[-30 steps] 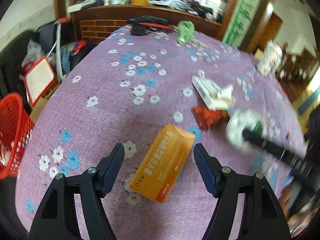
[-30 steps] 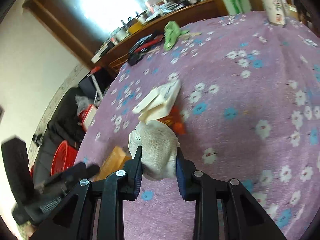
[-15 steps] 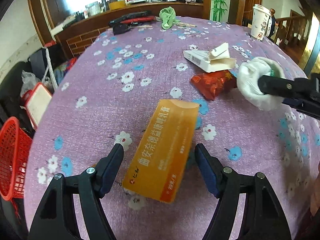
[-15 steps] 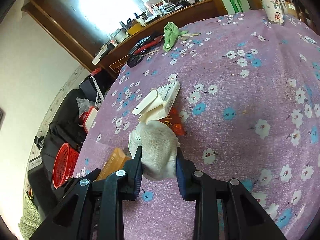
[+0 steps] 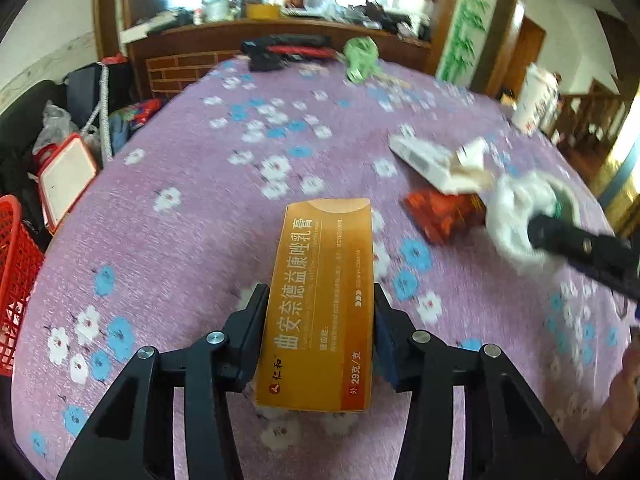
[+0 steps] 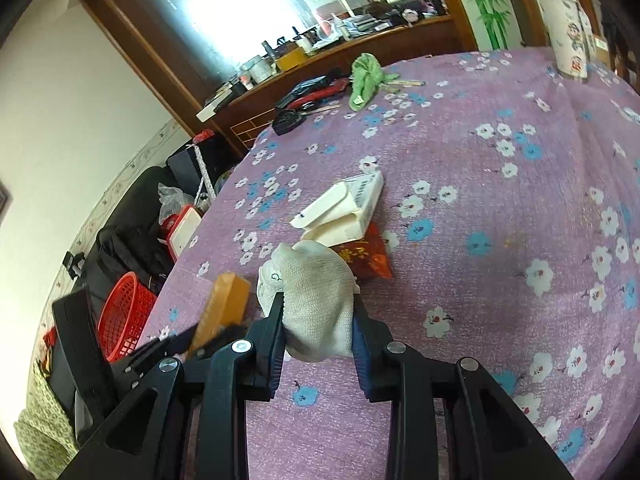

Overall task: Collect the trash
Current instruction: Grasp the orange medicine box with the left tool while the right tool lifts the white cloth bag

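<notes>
Closing on the flat orange cardboard medicine box (image 5: 320,304) at lower centre of the left wrist view, the left gripper (image 5: 318,336) has both jaws against the carton's long edges, the box lying on the purple flowered tablecloth (image 5: 192,216). Right of it sit a crumpled red foil wrapper (image 5: 440,216) and an opened white paper box (image 5: 436,162); the red mesh plastic basket (image 5: 16,276) shows at the left edge. A thin carton could buckle or twist out if the squeeze is uneven

From the right wrist view, the right gripper (image 6: 318,320) sits narrow, clamped on a bunched white knitted cloth (image 6: 312,292) at lower centre, above the table. Loose fabric could sag free on the way to the basket (image 6: 124,316), at lower left here. Only this view shows the basket's open mouth beside the table; only the left view shows the carton's printed face and both pads on it
</notes>
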Available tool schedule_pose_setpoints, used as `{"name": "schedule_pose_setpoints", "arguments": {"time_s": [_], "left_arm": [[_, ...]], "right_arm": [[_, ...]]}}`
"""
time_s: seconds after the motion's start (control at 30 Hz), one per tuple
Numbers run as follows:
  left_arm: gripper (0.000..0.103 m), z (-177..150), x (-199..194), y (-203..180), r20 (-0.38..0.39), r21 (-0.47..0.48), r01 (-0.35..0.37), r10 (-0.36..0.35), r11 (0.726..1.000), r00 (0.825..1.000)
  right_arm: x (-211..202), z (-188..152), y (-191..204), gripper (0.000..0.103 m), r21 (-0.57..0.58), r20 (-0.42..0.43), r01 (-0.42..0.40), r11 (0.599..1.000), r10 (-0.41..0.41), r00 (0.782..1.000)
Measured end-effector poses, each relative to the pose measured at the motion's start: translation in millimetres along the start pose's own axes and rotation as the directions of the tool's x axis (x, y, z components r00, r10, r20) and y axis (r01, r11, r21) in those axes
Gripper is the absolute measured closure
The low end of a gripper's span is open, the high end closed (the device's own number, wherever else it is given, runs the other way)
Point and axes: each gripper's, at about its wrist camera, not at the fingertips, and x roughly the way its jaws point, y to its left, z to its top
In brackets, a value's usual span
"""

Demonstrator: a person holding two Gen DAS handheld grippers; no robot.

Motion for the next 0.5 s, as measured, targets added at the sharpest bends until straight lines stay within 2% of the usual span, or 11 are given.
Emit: {"name": "schedule_pose_setpoints", "arguments": {"time_s": [0.2,0.27,0.5], "left_arm": [[0.056,5.0,-13.5,13.6,0.132,-0.067,-0.038,0.047,0.997,0.990],[0.056,5.8,-19.9,13.8,0.179,-0.064,-0.071,0.081,0.995,0.980],[0.056,6.2,-20.3,11.0,0.182,-0.038,-0.065,0.071,0.997,0.981]], "right_arm": [[3.5,-3.6,13.8,0.071,-0.057,0.002,0.000,0.998,0.000,1.000],[6.1,-5.0,17.4,0.071,-0.072,-0.003,0.001,0.997,-0.001,1.000],[10.2,-7.2,23.0,0.071,-0.101,-0.004,0.017,0.995,-0.017,1.000]]}}
